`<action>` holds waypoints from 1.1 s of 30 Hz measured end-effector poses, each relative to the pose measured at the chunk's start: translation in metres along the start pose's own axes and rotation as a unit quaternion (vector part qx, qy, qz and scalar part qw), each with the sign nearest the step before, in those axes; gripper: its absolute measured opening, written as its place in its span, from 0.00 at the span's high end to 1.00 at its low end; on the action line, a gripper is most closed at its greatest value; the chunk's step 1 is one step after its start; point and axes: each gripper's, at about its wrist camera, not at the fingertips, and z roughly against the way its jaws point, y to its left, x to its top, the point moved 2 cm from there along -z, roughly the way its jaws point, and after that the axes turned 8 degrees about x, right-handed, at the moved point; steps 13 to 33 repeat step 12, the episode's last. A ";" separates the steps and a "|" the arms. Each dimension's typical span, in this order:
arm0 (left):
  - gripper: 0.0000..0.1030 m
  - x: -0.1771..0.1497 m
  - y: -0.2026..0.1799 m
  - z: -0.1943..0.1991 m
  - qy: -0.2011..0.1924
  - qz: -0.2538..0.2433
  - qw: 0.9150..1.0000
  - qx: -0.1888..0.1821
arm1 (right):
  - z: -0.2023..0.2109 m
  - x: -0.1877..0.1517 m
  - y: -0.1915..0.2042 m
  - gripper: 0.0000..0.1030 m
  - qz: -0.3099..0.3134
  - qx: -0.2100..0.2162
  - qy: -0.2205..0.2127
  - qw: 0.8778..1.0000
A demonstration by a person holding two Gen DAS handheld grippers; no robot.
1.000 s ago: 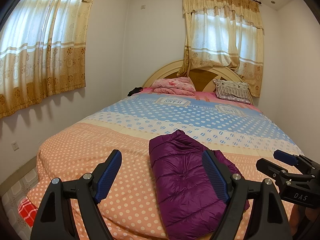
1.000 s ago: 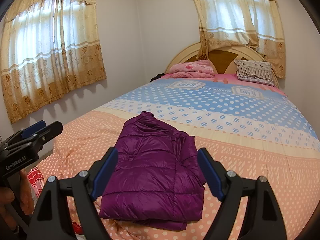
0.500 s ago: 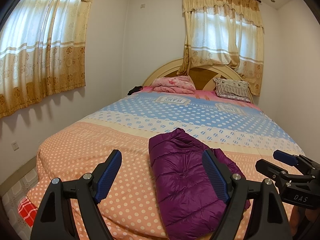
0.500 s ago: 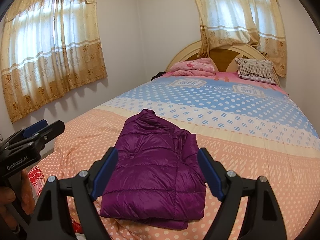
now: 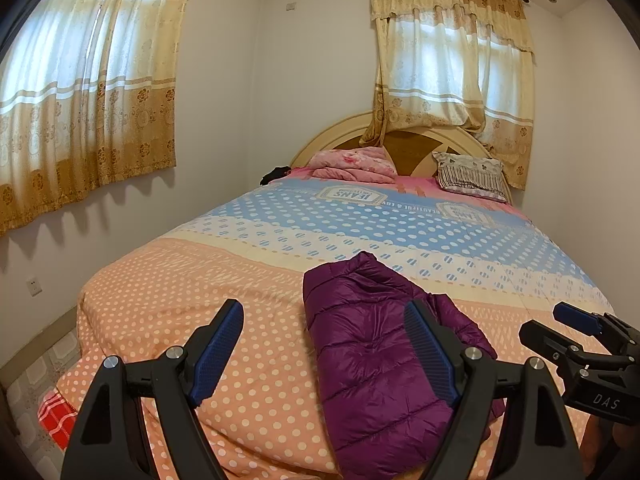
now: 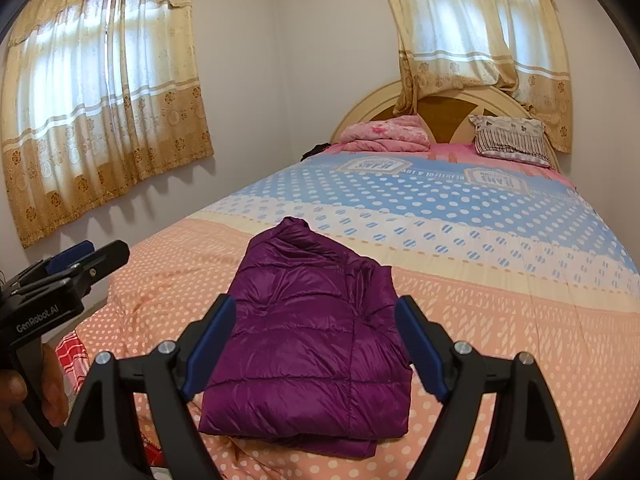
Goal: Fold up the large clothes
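Observation:
A purple puffer jacket point(image 6: 312, 344) lies folded into a compact rectangle near the foot of the bed point(image 6: 500, 320); it also shows in the left wrist view point(image 5: 372, 360). My left gripper point(image 5: 324, 352) is open and empty, held above the bed's foot, left of the jacket; it shows at the left edge of the right wrist view point(image 6: 80, 260). My right gripper point(image 6: 316, 348) is open and empty, held in front of the jacket without touching it; it shows at the right of the left wrist view point(image 5: 576, 328).
A polka-dot quilt covers the bed. A folded pink blanket point(image 6: 388, 134) and a striped pillow point(image 6: 512, 140) lie at the headboard. Curtained windows point(image 6: 100, 100) are on the left and back walls. A red checked cloth point(image 5: 56, 416) hangs at the bed's near left corner.
Both grippers have drifted slightly; the view shifted a little. The jacket lies unmoved and both grippers stay open.

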 end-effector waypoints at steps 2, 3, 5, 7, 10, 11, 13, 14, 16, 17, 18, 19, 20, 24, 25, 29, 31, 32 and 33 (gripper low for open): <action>0.20 0.000 0.000 0.000 -0.001 -0.003 1.000 0.007 | 0.000 0.000 0.000 0.18 0.000 0.000 0.000 1.000; 0.20 -0.001 0.000 -0.001 -0.001 -0.005 1.000 0.008 | 0.000 0.000 0.000 0.18 0.000 0.000 -0.001 1.000; 0.20 -0.001 0.000 -0.001 -0.003 -0.007 1.000 0.014 | 0.000 0.000 0.000 0.18 0.000 0.000 0.000 1.000; 0.20 -0.001 -0.001 0.000 -0.007 -0.012 1.000 0.020 | 0.000 0.000 0.000 0.18 0.000 0.000 0.000 1.000; 0.20 -0.003 -0.001 -0.001 -0.005 -0.012 1.000 0.021 | 0.000 0.000 0.000 0.18 0.000 0.000 0.000 1.000; 0.20 -0.003 -0.001 -0.001 -0.005 -0.011 1.000 0.020 | 0.000 0.000 0.000 0.18 0.000 -0.001 0.000 1.000; 0.20 -0.003 0.000 -0.001 -0.004 -0.011 1.000 0.019 | 0.000 0.000 0.000 0.18 0.000 0.000 0.000 1.000; 0.20 -0.003 0.000 -0.001 -0.004 -0.011 1.000 0.019 | 0.000 0.000 0.000 0.18 0.000 0.000 0.000 1.000; 0.20 -0.003 0.000 -0.001 -0.004 -0.011 1.000 0.019 | 0.000 0.000 0.000 0.18 0.000 0.000 0.000 1.000; 0.20 -0.003 0.000 -0.001 -0.004 -0.011 1.000 0.019 | 0.000 0.000 0.000 0.18 0.000 0.000 0.000 1.000; 0.20 -0.003 0.000 -0.001 -0.004 -0.011 1.000 0.019 | 0.000 0.000 0.000 0.18 0.000 0.000 0.000 1.000; 0.20 -0.003 0.000 -0.001 -0.004 -0.011 1.000 0.019 | 0.000 0.000 0.000 0.18 0.000 0.000 0.000 1.000; 0.20 -0.003 0.000 -0.001 -0.004 -0.011 1.000 0.019 | 0.000 0.000 0.000 0.18 0.000 0.000 0.000 1.000; 0.20 -0.003 0.000 -0.001 -0.004 -0.011 1.000 0.019 | 0.000 0.000 0.000 0.18 0.000 0.000 0.000 1.000; 0.20 -0.003 0.000 -0.001 -0.004 -0.011 1.000 0.019 | 0.000 0.000 0.000 0.18 0.000 0.000 0.000 1.000; 0.20 -0.003 0.000 -0.001 -0.004 -0.011 1.000 0.019 | 0.000 0.000 0.000 0.18 0.000 0.000 0.000 1.000; 0.20 -0.003 0.000 -0.001 -0.004 -0.011 1.000 0.019 | 0.000 0.000 0.000 0.18 0.000 0.000 0.000 1.000; 0.20 -0.003 0.000 -0.001 -0.004 -0.011 1.000 0.019 | 0.000 0.000 0.000 0.18 0.000 0.000 0.000 1.000; 0.20 -0.003 0.000 -0.001 -0.004 -0.011 1.000 0.019 | 0.000 0.000 0.000 0.18 0.000 0.000 0.000 1.000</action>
